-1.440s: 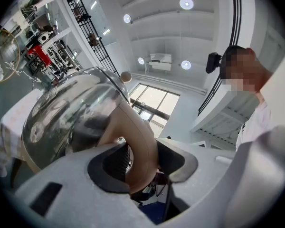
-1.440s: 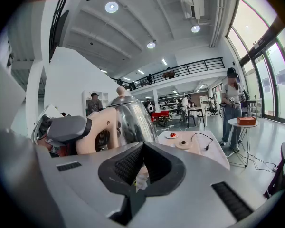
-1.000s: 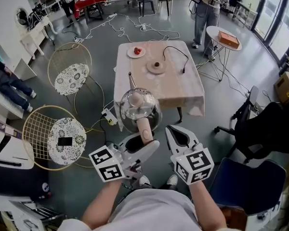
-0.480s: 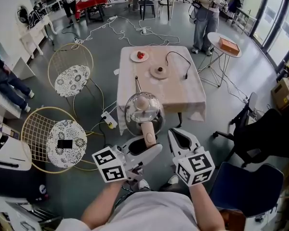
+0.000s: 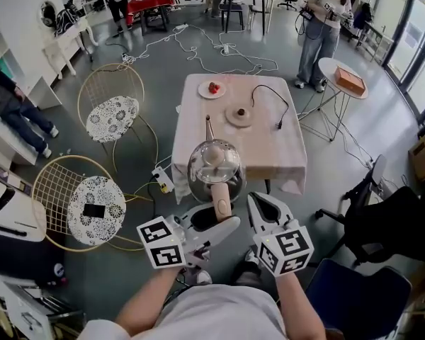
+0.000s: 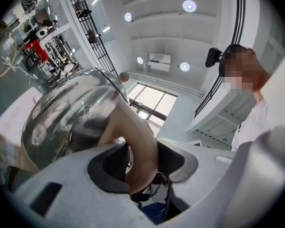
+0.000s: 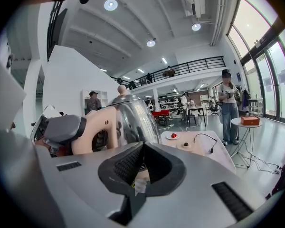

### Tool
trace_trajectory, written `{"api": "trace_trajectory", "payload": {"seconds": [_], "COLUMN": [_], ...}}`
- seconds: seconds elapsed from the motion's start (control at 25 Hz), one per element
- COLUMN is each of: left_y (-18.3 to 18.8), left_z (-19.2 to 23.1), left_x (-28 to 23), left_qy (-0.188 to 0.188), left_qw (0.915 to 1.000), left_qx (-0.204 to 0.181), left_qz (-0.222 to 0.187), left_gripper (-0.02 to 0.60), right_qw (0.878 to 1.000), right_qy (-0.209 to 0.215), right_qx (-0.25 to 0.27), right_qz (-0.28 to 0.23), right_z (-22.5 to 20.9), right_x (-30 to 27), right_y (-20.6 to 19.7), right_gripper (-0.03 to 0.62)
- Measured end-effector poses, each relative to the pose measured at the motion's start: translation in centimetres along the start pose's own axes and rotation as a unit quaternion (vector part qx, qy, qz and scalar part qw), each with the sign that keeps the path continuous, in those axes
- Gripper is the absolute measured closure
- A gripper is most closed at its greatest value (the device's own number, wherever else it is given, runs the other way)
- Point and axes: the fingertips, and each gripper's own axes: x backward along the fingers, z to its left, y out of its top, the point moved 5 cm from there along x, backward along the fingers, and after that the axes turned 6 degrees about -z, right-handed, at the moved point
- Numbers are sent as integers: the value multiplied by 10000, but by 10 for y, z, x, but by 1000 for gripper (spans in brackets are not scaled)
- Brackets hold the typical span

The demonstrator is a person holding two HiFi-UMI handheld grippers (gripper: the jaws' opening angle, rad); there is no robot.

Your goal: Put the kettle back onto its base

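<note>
Our left gripper (image 5: 214, 222) is clamped on the beige handle (image 5: 221, 202) of the kettle (image 5: 214, 168). In the left gripper view the handle sits between the two dark pads, and both press on it. The kettle has a glass body and a shiny lid, and it hangs in the air just in front of this gripper, with its thin spout pointing away from us.

Our right gripper (image 5: 263, 205) is just beside the left one, on its right side. Its jaws are together and hold nothing. In the right gripper view the kettle is close, ahead and to the left.

The round base (image 5: 239, 115) lies further ahead of both grippers, on the table (image 5: 287, 154) with the pale cloth — well apart from the kettle, which is not on it. A black cord (image 5: 270, 94) runs from the base, and a plate (image 5: 212, 89) with something red stands to the left of the base.
</note>
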Motion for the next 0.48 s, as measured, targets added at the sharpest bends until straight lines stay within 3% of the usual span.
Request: {"api": "trace_trajectory", "payload": {"seconds": [0.48], "left_y": [-2], "left_z": [24], "left_x": [-88], "left_qy": [282], "left_qw": [9991], "left_qx": [-126], "left_qz": [-276], "left_gripper": [407], "right_qw": [9992], "right_qy": [405], "right_qx": [-18], "right_qz": [56], "right_z": [-96], "right_x": [-13], "right_y": [15], "right_gripper": [589]}}
